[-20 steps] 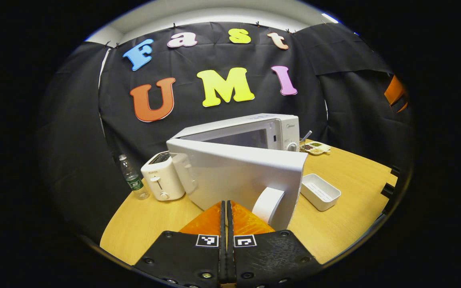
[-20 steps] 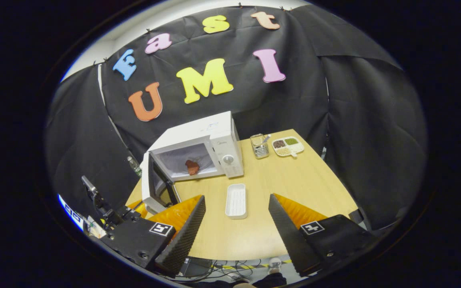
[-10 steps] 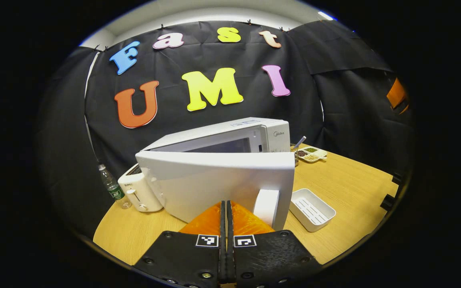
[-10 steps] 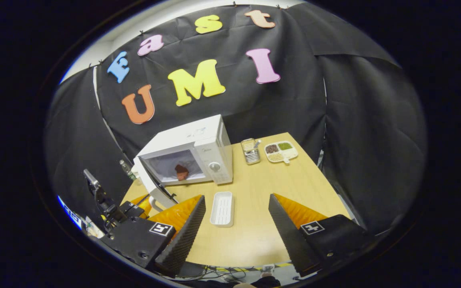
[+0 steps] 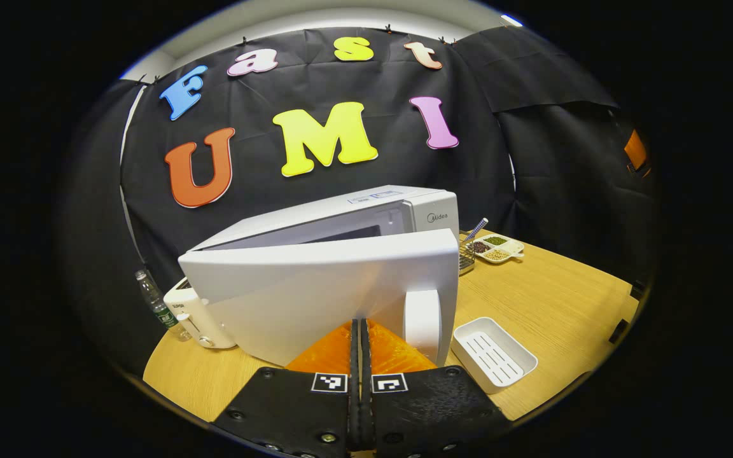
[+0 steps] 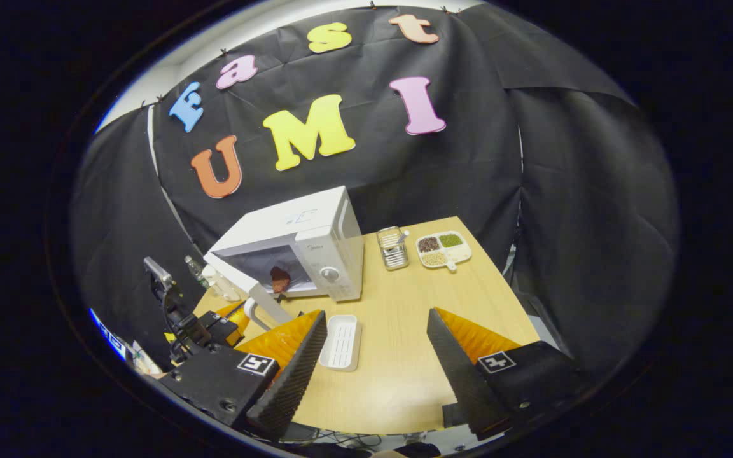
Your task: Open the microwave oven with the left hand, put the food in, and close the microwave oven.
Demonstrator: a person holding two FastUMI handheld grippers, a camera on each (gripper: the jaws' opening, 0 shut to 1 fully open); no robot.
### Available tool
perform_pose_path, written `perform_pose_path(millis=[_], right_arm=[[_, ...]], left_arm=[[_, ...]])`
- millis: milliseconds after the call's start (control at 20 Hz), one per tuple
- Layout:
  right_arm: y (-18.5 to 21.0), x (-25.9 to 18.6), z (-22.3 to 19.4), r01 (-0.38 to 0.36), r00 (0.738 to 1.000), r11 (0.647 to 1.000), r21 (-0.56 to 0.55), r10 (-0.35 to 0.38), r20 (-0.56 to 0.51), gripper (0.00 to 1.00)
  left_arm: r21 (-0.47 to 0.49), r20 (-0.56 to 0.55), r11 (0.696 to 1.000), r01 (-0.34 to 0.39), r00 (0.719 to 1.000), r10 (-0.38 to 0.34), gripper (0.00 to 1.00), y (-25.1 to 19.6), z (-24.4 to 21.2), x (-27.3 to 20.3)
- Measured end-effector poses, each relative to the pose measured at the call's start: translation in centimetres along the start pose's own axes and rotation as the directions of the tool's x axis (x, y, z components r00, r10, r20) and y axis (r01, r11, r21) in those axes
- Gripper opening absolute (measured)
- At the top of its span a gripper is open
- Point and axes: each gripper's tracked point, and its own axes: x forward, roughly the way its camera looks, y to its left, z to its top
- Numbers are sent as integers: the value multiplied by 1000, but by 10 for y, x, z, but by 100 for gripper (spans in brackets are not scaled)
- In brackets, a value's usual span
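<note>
Microwave (image 5: 430, 213) on the table (image 5: 564, 299), door (image 5: 315, 292) part-swung and closing. Inside the cavity, behind the door's edge, food (image 6: 279, 278) in place: a small reddish-brown lump, likely light and soft, needing no more handling.

Left gripper (image 5: 360, 331) pressed nose-first against the door's outer face, just left of the handle (image 5: 420, 321), fingers closed together, gripping nothing. Seen from the right gripper view, same gripper (image 6: 226, 315) low beside the door's free edge.

Right gripper (image 6: 373, 343) held well back from the microwave, fingers spread wide, empty, hanging over the table above the white tray (image 6: 340, 334).

Door: stiff, hinged on the microwave's left side, probably light to swing, with a latch likely to want a firm last shove. Smooth painted face, so a push could slide; best pressed near the handle edge, far from the hinge, or taken by the handle itself.

Against the frames a second ago: door swung nearer shut, gap to the cavity narrowed, less of the interior open to the right gripper view. Left gripper advanced with it, contact point unchanged. Right gripper drawn back a little, still open.

To the microwave's left, toaster (image 5: 198, 315) and bottle (image 5: 156, 305); to its right, a wire holder (image 6: 392, 248) and a divided dish (image 6: 444, 248).
</note>
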Motion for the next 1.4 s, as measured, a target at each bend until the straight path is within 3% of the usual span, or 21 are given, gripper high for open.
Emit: perform_pose_path(millis=[50, 100, 150, 1000, 1050, 1100, 1250, 1300, 1350, 1400], right_arm=[[-2, 3, 0, 0, 1000, 1000, -1, 0, -2, 100], [-4, 4, 1, -3, 1000, 1000, 1, 3, -7, 90], [-6, 7, 2, -2, 1000, 1000, 2, 2, -11, 100], [-51, 27, 10, 41, 999, 999, 7, -40, -30, 100], [-53, 28, 10, 42, 999, 999, 11, -41, -30, 90], [-52, 29, 9, 38, 999, 999, 19, -37, -36, 100], [-51, 35, 9, 26, 999, 999, 22, -26, -41, 100], [-50, 36, 8, 22, 999, 999, 23, -21, -44, 100], [-48, 36, 6, 17, 999, 1000, 23, -16, -48, 100], [-46, 38, 5, 11, 999, 1000, 21, -10, -51, 100]], left_arm=[[-1, -1, 1000, 2, 1000, -2, 0, -3, 2, 4], [-2, 1, 1000, 3, 1000, -3, 0, -5, 4, 10], [-2, 1, 1000, 4, 1000, -4, 0, -8, 6, 17], [-18, -6, 999, -36, 999, 36, 0, -17, 27, 100], [-19, -6, 999, -35, 999, 35, 0, -17, 27, 101], [-20, -1, 999, -37, 999, 37, 0, -17, 29, 102], [-27, -9, 998, -58, 998, 58, 0, -17, 29, 105], [-40, -7, 997, -62, 998, 62, 8, -17, 30, 108], [-50, -25, 997, -59, 998, 58, 0, -18, 31, 111], [-68, -20, 996, -61, 998, 60, 0, -19, 32, 111]])
